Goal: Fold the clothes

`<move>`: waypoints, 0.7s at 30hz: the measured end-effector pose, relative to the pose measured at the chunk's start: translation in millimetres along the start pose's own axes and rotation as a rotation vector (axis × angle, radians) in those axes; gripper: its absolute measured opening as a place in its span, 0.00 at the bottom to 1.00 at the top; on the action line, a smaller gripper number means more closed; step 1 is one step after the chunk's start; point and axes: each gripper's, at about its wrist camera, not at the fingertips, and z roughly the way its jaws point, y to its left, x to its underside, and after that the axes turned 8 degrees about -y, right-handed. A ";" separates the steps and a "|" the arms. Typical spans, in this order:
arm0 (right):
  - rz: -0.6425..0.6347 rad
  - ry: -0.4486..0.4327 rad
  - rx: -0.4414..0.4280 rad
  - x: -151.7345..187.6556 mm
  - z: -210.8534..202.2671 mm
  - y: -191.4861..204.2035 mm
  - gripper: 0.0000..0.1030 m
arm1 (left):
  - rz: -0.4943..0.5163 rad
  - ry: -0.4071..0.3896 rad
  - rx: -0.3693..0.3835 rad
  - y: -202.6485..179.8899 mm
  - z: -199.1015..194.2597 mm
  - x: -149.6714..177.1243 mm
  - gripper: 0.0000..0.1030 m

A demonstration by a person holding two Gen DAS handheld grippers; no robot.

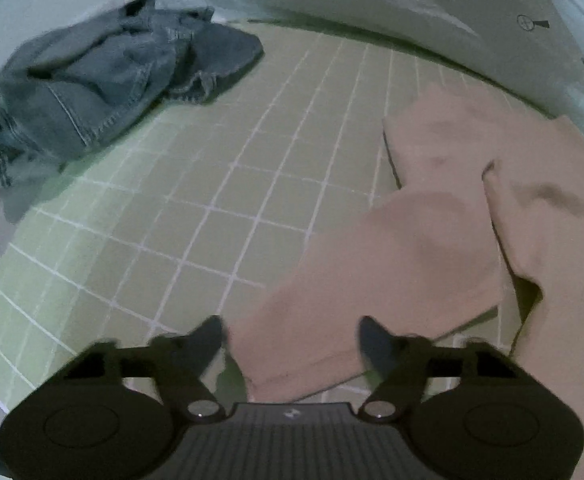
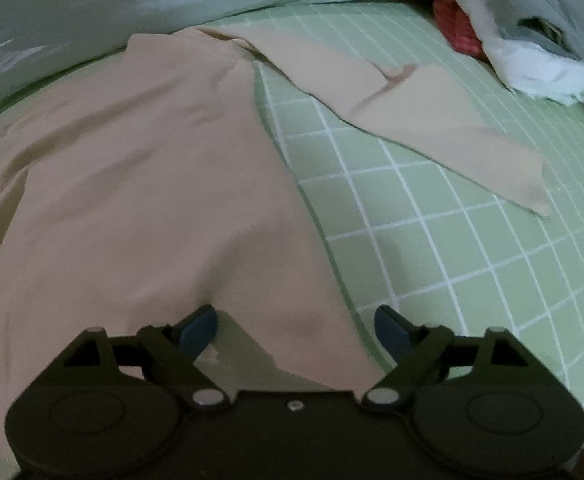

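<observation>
Jeans (image 1: pixel 91 88) far left on sheet (image 1: pixel 219 200), shirt (image 1: pixel 432 220) right, pillow (image 1: pixel 412 20) behind.

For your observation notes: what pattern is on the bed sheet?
Green sheet with a white grid; clearest in the right wrist view.

Black left gripper (image 1: pixel 290 340) and right gripper (image 2: pixel 296 330), silver pivot screws, dark-blue pads.

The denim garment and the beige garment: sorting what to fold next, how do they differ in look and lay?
The denim garment is blue with pale stitched seams; the beige garment is plain and smooth. The denim garment lies bunched in a heap, while the beige garment is spread mostly flat, one sleeve stretched out. Both rest on the green checked sheet.
</observation>
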 end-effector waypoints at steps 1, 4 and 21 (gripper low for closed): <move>0.010 0.003 0.009 1.5 -1.6 1.0 0.84 | -0.008 0.004 0.004 3.6 1.5 1.2 0.45; 0.037 0.009 0.033 5.8 -6.4 7.0 0.82 | 0.034 -0.012 0.005 12.2 4.5 1.7 0.23; 0.052 0.006 0.095 31.3 -29.2 67.0 0.78 | -0.158 -0.082 -0.185 179.0 -0.3 -42.9 0.11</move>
